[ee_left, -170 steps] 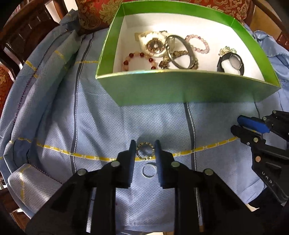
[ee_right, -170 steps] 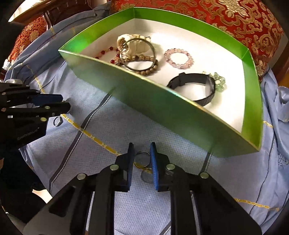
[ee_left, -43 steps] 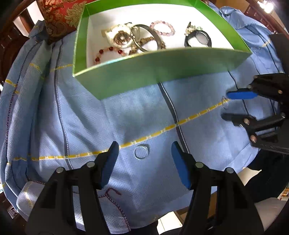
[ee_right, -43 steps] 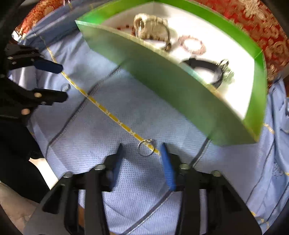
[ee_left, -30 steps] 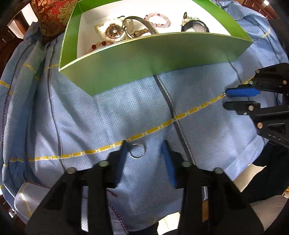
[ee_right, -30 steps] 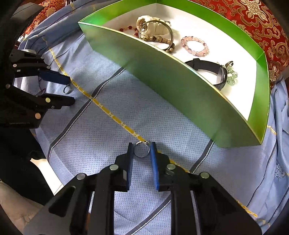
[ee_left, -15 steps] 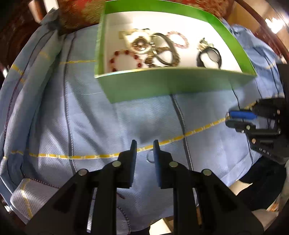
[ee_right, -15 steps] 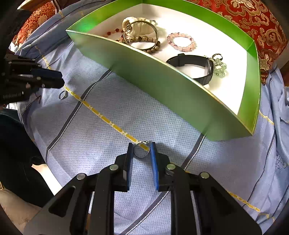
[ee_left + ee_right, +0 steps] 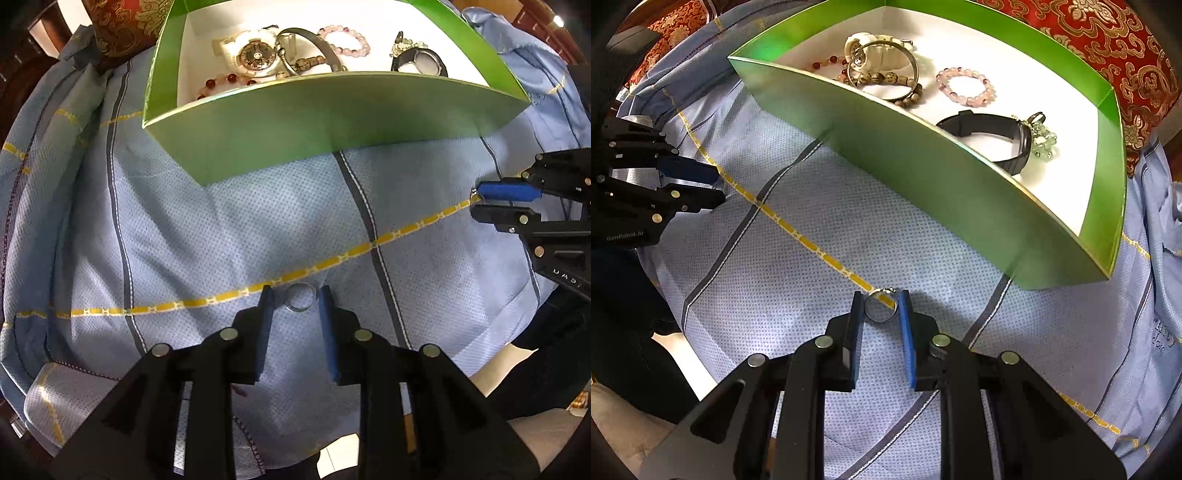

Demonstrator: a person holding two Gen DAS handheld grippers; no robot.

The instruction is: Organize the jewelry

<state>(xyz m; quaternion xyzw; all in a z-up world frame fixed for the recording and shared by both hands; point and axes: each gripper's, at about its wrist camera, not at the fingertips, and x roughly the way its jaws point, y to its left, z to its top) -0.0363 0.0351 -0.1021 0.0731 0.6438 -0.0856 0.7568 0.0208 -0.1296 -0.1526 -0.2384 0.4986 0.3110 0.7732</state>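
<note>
left wrist: ring (image 9: 301,297) between just-widened fingers (image 9: 266,299), untouched; right fingers (image 9: 905,306) pinch second ring (image 9: 881,306).

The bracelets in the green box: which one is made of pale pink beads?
The pink bead bracelet lying alone on the white floor, between the black watch and the pile with the metal bangle. The others are wooden-brown or red.

A light blue cloth (image 9: 207,236) is spread over the whole work surface, crossed by dark grey stripes and by a yellow patterned line (image 9: 332,260); it is rumpled into folds at the left side and hangs over the near edge. Red fabric with a gold ornamental pattern (image 9: 1108,48) is seen beyond the far edge of the cloth. Dark wooden furniture (image 9: 22,48) is glimpsed at the far left
</note>
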